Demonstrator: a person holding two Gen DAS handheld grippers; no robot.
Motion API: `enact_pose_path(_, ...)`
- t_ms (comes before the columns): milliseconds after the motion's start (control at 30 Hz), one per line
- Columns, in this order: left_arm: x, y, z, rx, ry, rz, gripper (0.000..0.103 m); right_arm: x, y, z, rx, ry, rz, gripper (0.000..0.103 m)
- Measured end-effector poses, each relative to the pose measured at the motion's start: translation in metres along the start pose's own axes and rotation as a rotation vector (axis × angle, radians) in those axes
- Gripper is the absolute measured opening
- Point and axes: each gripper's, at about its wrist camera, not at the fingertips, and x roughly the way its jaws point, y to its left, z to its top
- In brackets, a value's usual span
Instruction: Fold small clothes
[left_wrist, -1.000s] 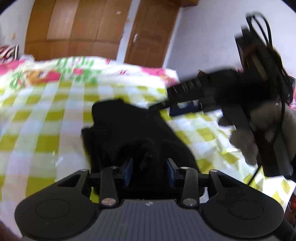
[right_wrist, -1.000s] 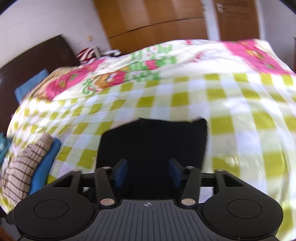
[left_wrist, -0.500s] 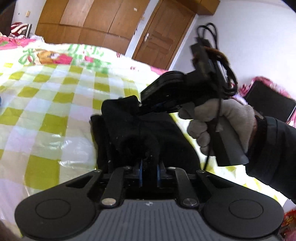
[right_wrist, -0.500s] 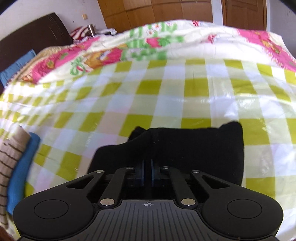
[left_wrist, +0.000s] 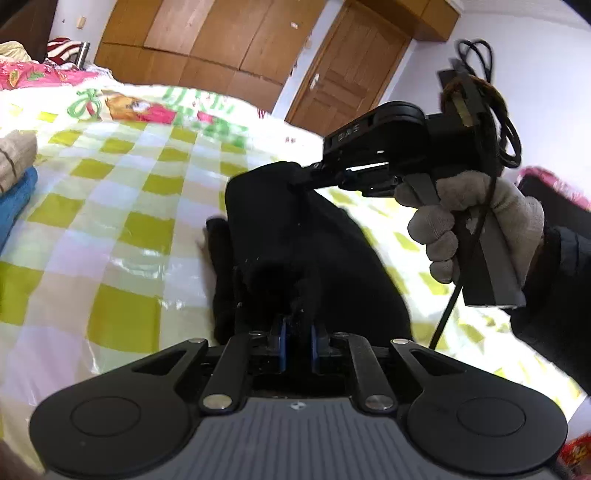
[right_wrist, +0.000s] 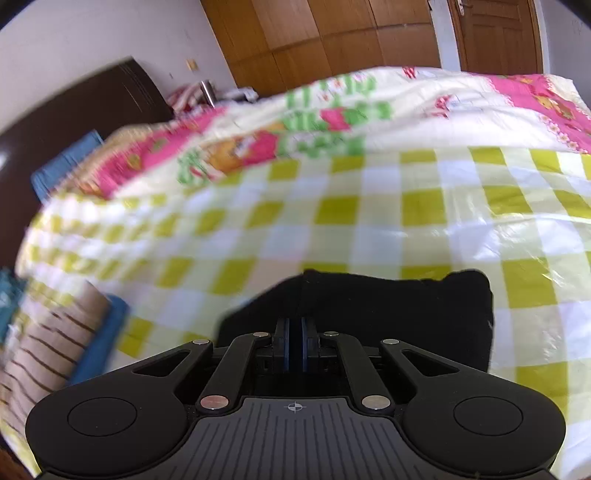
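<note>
Closed since a second ago: both grippers, left gripper just pinching garment, right gripper clamping its edge | folded pile done | this fold barely begun

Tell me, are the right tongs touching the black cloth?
Touching. In the left wrist view the right tongs bite the far edge of the black cloth; in the right wrist view their blue pads are shut with black cloth right at the tips.

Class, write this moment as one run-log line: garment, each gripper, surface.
garment: black garment | left gripper: shut on it | right gripper: shut on it | surface: checked bed cover
</note>
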Motion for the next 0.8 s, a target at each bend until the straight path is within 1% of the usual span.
enact_pose_path(67, -0.012, 0.002, 0.005, -0.033, -0.037, -0.030, 0.027, -0.021, 0.006, 0.006, 0.026, -0.059, 0.039, 0.006)
enact_pose_path(133, -0.018, 0.005, 0.007, -0.059, -0.055, -0.044, 0.027, -0.040, 0.009, 0.011, 0.053, -0.112, 0.069, 0.006)
enact_pose_path(200, -0.018, 0.009, 0.006, -0.068, -0.061, -0.020, 0.027, -0.047, 0.010, 0.015, 0.081, -0.145, 0.098, 0.006)
enact_pose_path(233, -0.016, 0.013, 0.005, -0.085, -0.054, 0.001, 0.027, -0.042, 0.010, 0.016, 0.098, -0.154, 0.108, 0.006)
enact_pose_path(300, -0.012, 0.022, 0.001, -0.136, -0.030, 0.032, 0.027, -0.016, 0.015, 0.013, 0.111, -0.123, 0.122, 0.006)
enact_pose_path(333, -0.008, 0.023, -0.001, -0.127, -0.009, 0.059, 0.027, 0.002, 0.022, 0.006, 0.085, -0.095, 0.111, 0.006)
enact_pose_path(367, -0.003, 0.022, -0.006, -0.106, 0.017, 0.099, 0.027, 0.019, 0.031, -0.003, 0.038, -0.073, 0.090, 0.006)
enact_pose_path(400, 0.002, 0.022, -0.011, -0.097, 0.045, 0.122, 0.027, 0.039, 0.039, -0.016, -0.004, -0.044, 0.072, 0.007)
enact_pose_path(467, 0.009, 0.024, -0.016, -0.089, 0.092, 0.139, 0.028, 0.070, 0.052, -0.038, -0.069, 0.026, 0.073, 0.007)
enact_pose_path(500, 0.008, 0.025, -0.016, -0.094, 0.098, 0.146, 0.030, 0.081, 0.059, -0.048, -0.142, 0.047, 0.067, 0.008)
enact_pose_path(533, 0.007, 0.025, -0.015, -0.100, 0.099, 0.144, 0.031, 0.085, 0.063, -0.054, -0.184, 0.041, 0.063, 0.009)
enact_pose_path(600, 0.001, 0.026, -0.013, -0.104, 0.092, 0.144, 0.036, 0.083, 0.061, -0.053, -0.177, 0.034, 0.076, 0.014)
enact_pose_path(700, -0.013, 0.026, -0.006, -0.118, 0.060, 0.133, 0.037, 0.062, 0.048, -0.034, -0.080, 0.053, 0.130, 0.022)
enact_pose_path(767, -0.027, 0.022, 0.000, -0.088, 0.030, 0.145, 0.038, 0.032, 0.038, -0.024, -0.030, 0.011, 0.195, 0.024)
enact_pose_path(800, -0.033, 0.019, 0.005, -0.063, 0.012, 0.156, 0.038, 0.018, 0.033, -0.019, -0.015, -0.011, 0.230, 0.031)
